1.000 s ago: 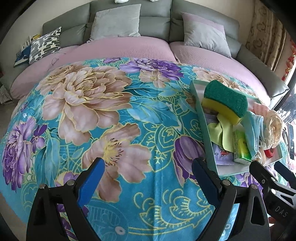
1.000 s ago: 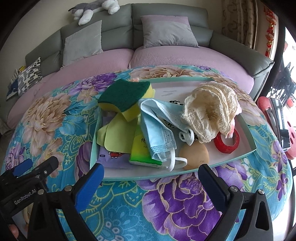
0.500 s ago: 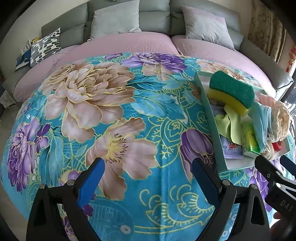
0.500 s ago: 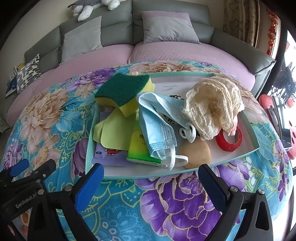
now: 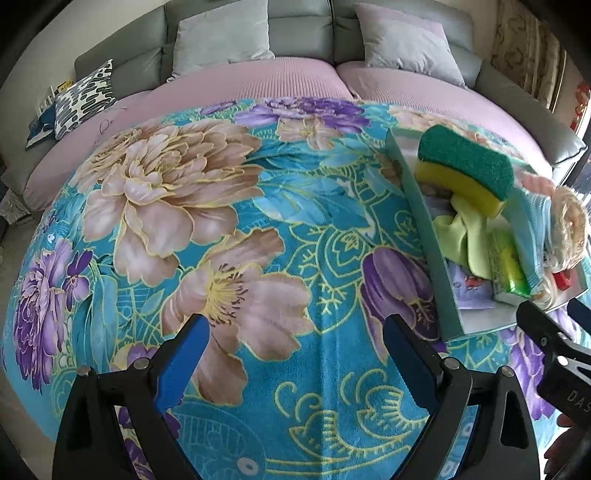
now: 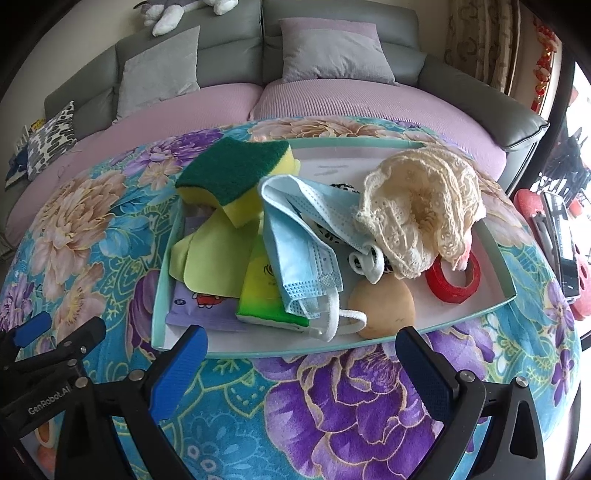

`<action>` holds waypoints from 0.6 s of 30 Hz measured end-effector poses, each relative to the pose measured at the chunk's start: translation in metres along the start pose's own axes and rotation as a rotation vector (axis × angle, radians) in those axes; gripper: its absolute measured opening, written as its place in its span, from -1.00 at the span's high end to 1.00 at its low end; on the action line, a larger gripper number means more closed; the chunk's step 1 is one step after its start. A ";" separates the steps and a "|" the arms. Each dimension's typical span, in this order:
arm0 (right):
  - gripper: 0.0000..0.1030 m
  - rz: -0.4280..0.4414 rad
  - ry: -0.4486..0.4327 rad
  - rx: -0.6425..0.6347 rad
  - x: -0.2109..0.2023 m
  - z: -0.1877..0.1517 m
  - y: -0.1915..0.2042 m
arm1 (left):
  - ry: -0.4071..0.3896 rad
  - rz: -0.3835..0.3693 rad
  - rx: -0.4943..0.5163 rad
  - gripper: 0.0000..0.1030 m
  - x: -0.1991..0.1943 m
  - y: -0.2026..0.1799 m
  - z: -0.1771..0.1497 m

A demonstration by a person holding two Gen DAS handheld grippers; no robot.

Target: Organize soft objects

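Hovering over the floral blanket, the left gripper is seen with jaws spread wide and nothing between them; the right gripper is likewise released, jaws wide apart and empty, just short of the near rim of the tray. The soft objects are piled in this shallow teal-rimmed tray, which rests on the blanket in front of a grey sofa with mauve seat cushions. At the tray's far left a green-and-yellow sponge is propped on top of a yellow-green cloth. A light blue face mask is draped across the middle, partly covering a green-yellow packet; its white ear loops hang toward the near rim. A purple printed packet lies flat at the near left corner, under the cloth. A cream lace item is bunched at the right, touching a red tape roll. A tan rounded object sits near the front rim, between the mask loops and the tape. In the left wrist view the tray is seen at the right edge, with the sponge uppermost. A plush toy is noted on the sofa back.
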State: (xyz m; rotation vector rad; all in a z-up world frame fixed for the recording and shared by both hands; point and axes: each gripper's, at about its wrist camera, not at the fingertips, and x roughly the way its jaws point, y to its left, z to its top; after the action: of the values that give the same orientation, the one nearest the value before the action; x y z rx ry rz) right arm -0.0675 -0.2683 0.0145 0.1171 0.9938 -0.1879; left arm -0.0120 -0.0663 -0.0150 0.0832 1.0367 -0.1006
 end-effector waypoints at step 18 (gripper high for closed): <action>-1.00 -0.021 0.007 -0.046 0.005 0.002 0.007 | 0.003 0.013 0.016 -0.85 0.012 0.001 0.002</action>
State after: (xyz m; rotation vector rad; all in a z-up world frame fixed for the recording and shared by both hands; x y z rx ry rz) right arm -0.0614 -0.2621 0.0111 0.0657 1.0062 -0.1836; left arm -0.0043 -0.0658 -0.0242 0.1049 1.0381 -0.0975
